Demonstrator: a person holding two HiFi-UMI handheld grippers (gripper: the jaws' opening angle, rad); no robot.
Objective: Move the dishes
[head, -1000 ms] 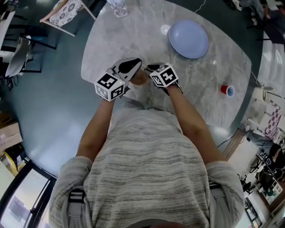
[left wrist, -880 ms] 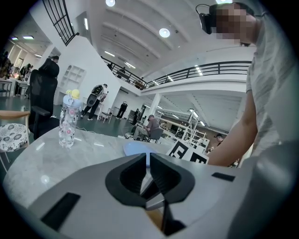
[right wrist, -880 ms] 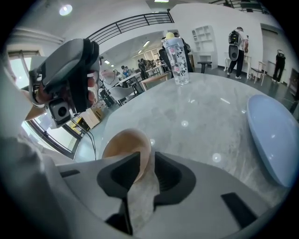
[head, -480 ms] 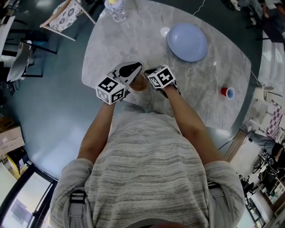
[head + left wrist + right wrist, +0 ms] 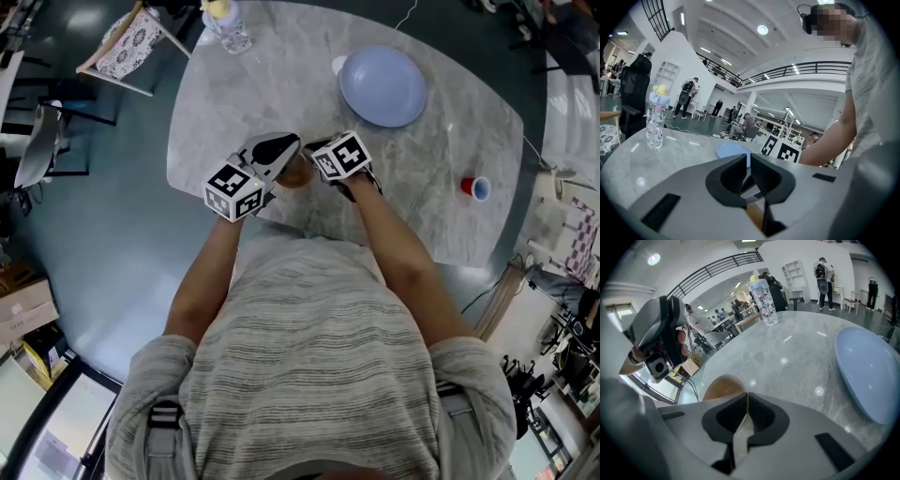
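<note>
A small brown bowl (image 5: 293,172) hangs between my two grippers over the near edge of the marble table (image 5: 281,84). My left gripper (image 5: 281,157) is shut on the bowl's left rim. In the left gripper view its jaws (image 5: 747,164) pinch a thin brown edge (image 5: 753,216). My right gripper (image 5: 317,153) is shut on the opposite rim. The right gripper view shows the jaws (image 5: 746,401) closed over the bowl (image 5: 723,386). A light blue plate (image 5: 382,86) lies farther back on the table, also visible beyond the right jaws (image 5: 869,371).
A clear water bottle (image 5: 225,23) with a yellow cap stands at the table's far left. A red cup (image 5: 476,187) sits near the right edge. A small white round object (image 5: 339,65) lies beside the plate. Chairs and boxes stand on the floor to the left.
The head view has shifted slightly. Both grippers stay shut on the brown bowl and have barely moved over the table.
</note>
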